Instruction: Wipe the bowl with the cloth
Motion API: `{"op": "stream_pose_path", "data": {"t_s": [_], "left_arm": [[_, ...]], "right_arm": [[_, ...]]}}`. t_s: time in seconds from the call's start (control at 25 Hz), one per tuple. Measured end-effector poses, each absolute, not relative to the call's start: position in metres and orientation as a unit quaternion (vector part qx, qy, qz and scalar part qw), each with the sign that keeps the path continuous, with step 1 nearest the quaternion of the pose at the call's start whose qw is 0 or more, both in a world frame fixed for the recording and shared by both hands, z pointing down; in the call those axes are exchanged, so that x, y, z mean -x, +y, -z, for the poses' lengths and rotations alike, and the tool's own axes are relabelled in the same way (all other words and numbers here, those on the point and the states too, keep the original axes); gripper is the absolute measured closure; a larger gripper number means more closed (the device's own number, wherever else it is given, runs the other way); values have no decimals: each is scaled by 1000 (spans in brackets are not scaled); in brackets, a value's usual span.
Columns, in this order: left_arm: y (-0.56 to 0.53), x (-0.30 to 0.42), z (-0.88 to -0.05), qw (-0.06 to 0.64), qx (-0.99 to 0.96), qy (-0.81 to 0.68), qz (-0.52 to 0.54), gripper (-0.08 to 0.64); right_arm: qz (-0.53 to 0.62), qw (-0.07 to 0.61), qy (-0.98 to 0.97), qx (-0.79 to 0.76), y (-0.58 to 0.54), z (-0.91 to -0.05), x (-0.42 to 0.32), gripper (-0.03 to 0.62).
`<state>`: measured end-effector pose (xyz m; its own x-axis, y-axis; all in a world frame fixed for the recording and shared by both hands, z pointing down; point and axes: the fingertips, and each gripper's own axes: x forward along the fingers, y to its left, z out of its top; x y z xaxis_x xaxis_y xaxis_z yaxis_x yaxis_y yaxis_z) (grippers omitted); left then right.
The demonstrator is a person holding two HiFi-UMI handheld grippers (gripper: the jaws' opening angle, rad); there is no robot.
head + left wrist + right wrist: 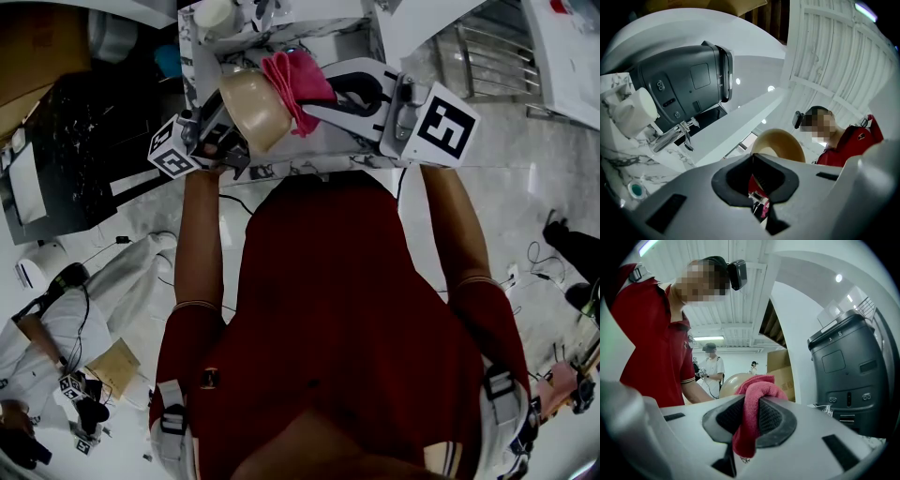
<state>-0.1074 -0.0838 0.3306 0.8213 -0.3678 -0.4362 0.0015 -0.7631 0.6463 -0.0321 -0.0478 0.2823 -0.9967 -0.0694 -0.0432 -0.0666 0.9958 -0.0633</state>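
A tan bowl (253, 108) is held up in front of me, tipped on its side, above the marble counter (281, 37). My left gripper (231, 131) is shut on the bowl's rim at its lower left. In the left gripper view the bowl (780, 145) rises just behind the closed jaws of that gripper (753, 161). A pink cloth (298, 82) lies against the bowl's right side. My right gripper (317, 101) is shut on it. In the right gripper view the cloth (757, 387) bulges out between the pads of that gripper (751, 413), and the bowl (731, 383) shows just past it.
A dark grey machine (684, 84) with a metal spout stands on the counter, also seen in the right gripper view (846, 376). A white cylinder (635, 110) sits beside it. A metal rack (487, 56) is at the right. Another person (42, 347) stands at lower left.
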Motion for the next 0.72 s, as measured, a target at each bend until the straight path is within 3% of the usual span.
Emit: {"op": "stream_pose_path", "data": {"t_s": [0.44,0.72], "left_arm": [[-77,111,-322,321,-896,-82,296,543],[-79,115,-321,320,-893,-86,305,543]], "right_arm": [[39,9,997,64,-62,-294,40,535],[31,-39,996,68,-61,-315,43,535]]}}
